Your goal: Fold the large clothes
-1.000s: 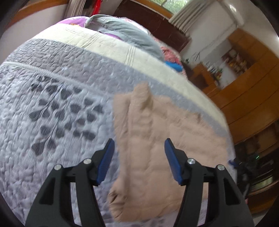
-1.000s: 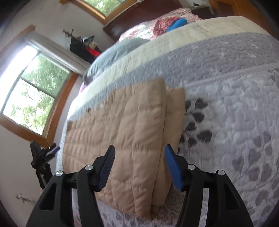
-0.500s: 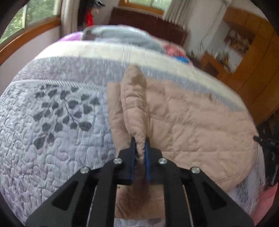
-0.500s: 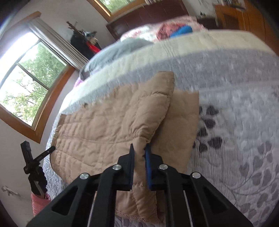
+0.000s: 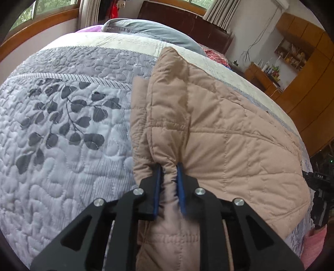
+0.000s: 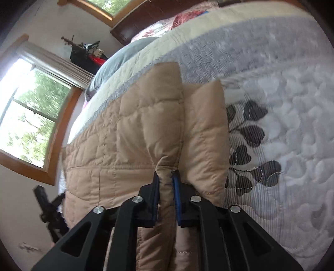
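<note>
Left wrist view: the left gripper [image 5: 168, 166] is clenched on a raised ridge of the tan quilted jacket [image 5: 229, 146]; its jaws have just eased a little wider, with the fabric pinched between the blue pads [image 5: 157, 187].
Right wrist view: the right gripper [image 6: 166, 177] is clamped tight on a fold of the same jacket [image 6: 129, 133], cloth bunched between its pads [image 6: 177, 196].
Jacket, place: spread on the bed, on the grey bedspread [image 5: 62, 146] with its dark leaf pattern.
Jacket, shape: in the left view a narrow fold stands up from the gripper toward the far side of the bed; in the right view two padded folds lie side by side, touching.
Far end of bed: a grey pillow [image 5: 150, 29] against a dark wooden headboard [image 5: 187, 18].
Room: a window [image 6: 31, 108] with a wooden frame, and wooden cabinets [image 5: 309, 73].
Beside the bed: a dark object [image 6: 49, 206], too blurred to name, possibly a stand.
</note>
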### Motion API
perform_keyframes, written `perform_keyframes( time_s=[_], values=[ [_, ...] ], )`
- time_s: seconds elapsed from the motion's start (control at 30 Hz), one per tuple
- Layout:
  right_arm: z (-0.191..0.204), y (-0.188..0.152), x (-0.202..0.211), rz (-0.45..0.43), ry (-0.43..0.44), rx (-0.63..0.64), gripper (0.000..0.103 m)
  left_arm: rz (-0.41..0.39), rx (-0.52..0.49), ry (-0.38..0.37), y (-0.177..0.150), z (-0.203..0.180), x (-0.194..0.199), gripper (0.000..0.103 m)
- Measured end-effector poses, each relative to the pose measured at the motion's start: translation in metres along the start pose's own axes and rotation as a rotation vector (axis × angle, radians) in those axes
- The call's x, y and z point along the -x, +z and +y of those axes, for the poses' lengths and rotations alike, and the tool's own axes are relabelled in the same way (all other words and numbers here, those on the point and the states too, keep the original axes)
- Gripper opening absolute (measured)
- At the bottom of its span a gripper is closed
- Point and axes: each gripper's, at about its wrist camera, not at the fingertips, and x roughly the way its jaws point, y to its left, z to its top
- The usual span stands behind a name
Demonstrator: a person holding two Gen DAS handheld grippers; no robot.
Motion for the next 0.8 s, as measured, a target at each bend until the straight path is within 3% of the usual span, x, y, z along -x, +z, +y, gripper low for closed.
perform_keyframes(
  time_s=[0.17,0.27,0.37,0.43,0.6,0.8],
  values=[
    [0.003,-0.002,0.0,-0.004,-0.034,0.021,0.013,0.009,0.009,0.013,0.002,-0.002,0.0,0.016],
    [0.016,-0.005,0.018,-0.039,-0.096,0.046,0.026,0.022,0.029,0.016,0.005,-0.001,0.014,0.019],
    [0.028,-0.017,0.05,-0.115,-0.182,0.087,0.031,-0.017,0.049,0.022,0.007,0.002,0.046,0.026],
    [0.041,-0.026,0.067,-0.143,-0.186,0.116,0.031,-0.069,0.037,0.046,0.007,-0.003,0.069,0.026],
    [0.094,-0.054,0.061,-0.057,-0.13,0.206,0.031,-0.056,-0.046,-0.001,-0.003,-0.053,0.086,0.026],
    [0.138,-0.079,0.022,0.054,-0.194,0.286,0.031,0.015,-0.188,0.024,-0.027,-0.122,0.06,0.027]
  ],
)
